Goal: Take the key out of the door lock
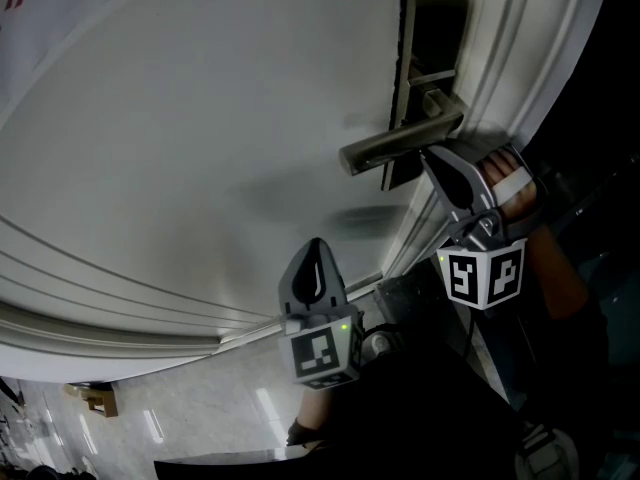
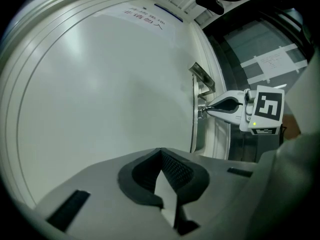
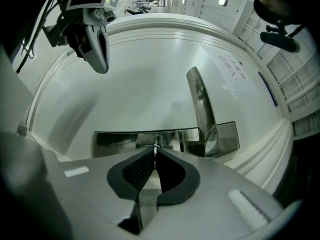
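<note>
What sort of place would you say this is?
Probably an indoor corridor or office doorway: a white door with a metal lever handle and lock plate, a paper notice on it, and a glossy floor.

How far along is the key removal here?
Done: the right gripper is at the lock plate by the handle, jaws shut on the key. In hand: that grip; the tips sit against the plate, so the key looks not yet withdrawn. Still to do: pulling it clear. The left gripper hangs shut and empty, away from the door.
</note>
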Motion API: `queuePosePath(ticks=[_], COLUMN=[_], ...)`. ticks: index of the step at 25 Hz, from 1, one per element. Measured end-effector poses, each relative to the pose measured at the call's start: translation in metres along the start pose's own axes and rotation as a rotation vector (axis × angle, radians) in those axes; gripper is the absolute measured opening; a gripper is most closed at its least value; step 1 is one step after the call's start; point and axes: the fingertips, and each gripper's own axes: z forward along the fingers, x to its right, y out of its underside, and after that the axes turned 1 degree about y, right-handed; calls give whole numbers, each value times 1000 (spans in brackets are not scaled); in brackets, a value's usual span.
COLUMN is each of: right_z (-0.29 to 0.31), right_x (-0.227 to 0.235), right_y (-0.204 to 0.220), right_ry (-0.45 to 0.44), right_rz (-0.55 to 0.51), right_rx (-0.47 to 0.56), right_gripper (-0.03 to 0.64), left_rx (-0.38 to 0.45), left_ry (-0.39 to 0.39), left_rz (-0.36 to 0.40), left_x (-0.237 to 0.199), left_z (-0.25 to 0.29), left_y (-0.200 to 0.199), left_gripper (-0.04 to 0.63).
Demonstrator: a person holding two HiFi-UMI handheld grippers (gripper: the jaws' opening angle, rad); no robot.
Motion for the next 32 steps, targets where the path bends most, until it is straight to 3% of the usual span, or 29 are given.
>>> queuePosePath(ticks=[11,32], right_z=[-9,-9], right_x=[0,-1], right_y=[-2,-2], right_ry=[-7,4], right_rz=[-26,-38], right_rx=[5,-10], right_gripper=[12,12], left_rx=[11,1], left_ry=[41,25], left_rz=[4,1], left_x=[12,3], left_z=[-2,-4], left_y=[-5,-2], left_gripper=[0,0])
